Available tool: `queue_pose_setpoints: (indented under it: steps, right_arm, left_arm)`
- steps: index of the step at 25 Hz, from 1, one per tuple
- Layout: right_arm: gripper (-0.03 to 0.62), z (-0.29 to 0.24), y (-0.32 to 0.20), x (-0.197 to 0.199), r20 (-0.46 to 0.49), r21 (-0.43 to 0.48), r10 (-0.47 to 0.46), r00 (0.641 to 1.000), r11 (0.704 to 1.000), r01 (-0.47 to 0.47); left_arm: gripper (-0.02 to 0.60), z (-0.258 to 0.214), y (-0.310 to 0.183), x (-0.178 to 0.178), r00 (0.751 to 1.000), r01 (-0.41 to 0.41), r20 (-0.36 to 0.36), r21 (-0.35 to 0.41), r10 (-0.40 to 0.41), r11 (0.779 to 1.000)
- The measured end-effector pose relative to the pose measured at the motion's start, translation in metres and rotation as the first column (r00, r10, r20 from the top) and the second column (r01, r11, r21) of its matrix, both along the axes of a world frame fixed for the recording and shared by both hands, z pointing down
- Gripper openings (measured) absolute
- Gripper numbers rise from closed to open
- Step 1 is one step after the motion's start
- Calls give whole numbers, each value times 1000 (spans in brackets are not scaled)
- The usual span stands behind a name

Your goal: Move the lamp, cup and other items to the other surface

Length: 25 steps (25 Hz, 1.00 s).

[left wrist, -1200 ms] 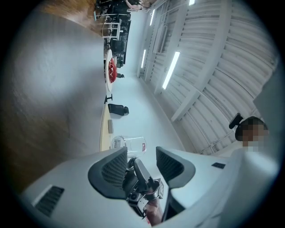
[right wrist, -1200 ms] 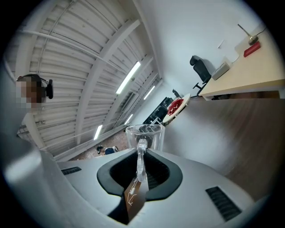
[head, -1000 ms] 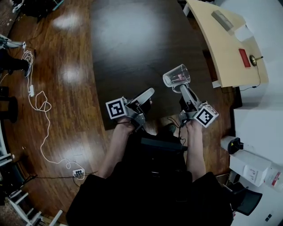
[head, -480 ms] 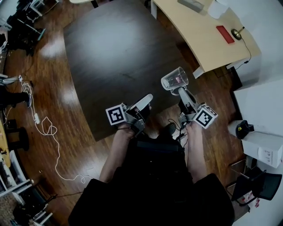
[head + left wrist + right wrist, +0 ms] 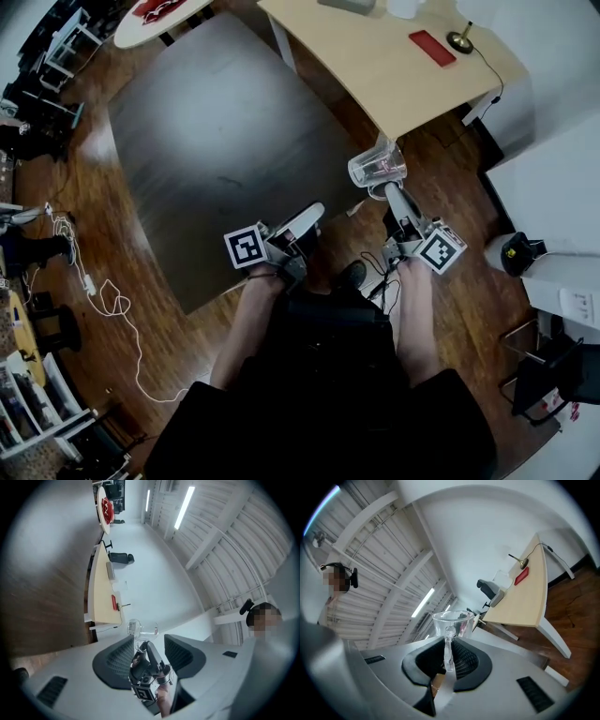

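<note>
My right gripper (image 5: 386,193) is shut on the handle of a clear glass cup (image 5: 378,166) and holds it in the air above the wooden floor, just off the near corner of the light wooden desk (image 5: 394,70). In the right gripper view the cup (image 5: 452,621) stands upright with its handle between the pads of that gripper (image 5: 450,645). A small brass lamp (image 5: 460,39) and a red flat item (image 5: 432,47) lie on the desk's far end. My left gripper (image 5: 307,217) is open, with nothing between its jaws, to the left of the cup; its own view shows the left gripper (image 5: 149,640).
A large dark table (image 5: 216,141) fills the upper left. White cables (image 5: 103,300) trail over the floor on the left. White cabinets (image 5: 553,187) stand at the right, and a round white table (image 5: 155,14) with something red sits at the top.
Both grippers and the cup have travelled away from the dark table's edge toward the light desk. The desk now lies much nearer the cup. The grip on the cup is unchanged.
</note>
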State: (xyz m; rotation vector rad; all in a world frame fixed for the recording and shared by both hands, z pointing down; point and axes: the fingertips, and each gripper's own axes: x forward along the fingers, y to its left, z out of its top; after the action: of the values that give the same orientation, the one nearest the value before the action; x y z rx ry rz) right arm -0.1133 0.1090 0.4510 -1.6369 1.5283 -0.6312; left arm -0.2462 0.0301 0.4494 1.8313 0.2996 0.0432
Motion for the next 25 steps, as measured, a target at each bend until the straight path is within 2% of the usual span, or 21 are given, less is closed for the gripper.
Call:
queue_pose_setpoints:
  steps: [6, 10, 17, 25]
  right_arm:
    - [49, 2, 93, 57, 8, -3, 116, 993, 993, -116]
    - [49, -2, 138, 85, 18, 12, 200, 980, 980, -200]
    - [49, 3, 174, 117, 15, -10, 314, 949, 949, -314]
    - [49, -5, 189, 177, -8, -45, 418, 908, 907, -418]
  left_arm:
    - [219, 0, 82, 66, 990, -138, 17, 5, 138, 990]
    - [219, -2, 114, 96, 976, -216, 36, 16, 215, 976]
    - [219, 8, 140, 147, 947, -320, 33, -22, 320, 947]
    - [219, 6, 144, 237, 900, -435, -38, -48, 433, 899]
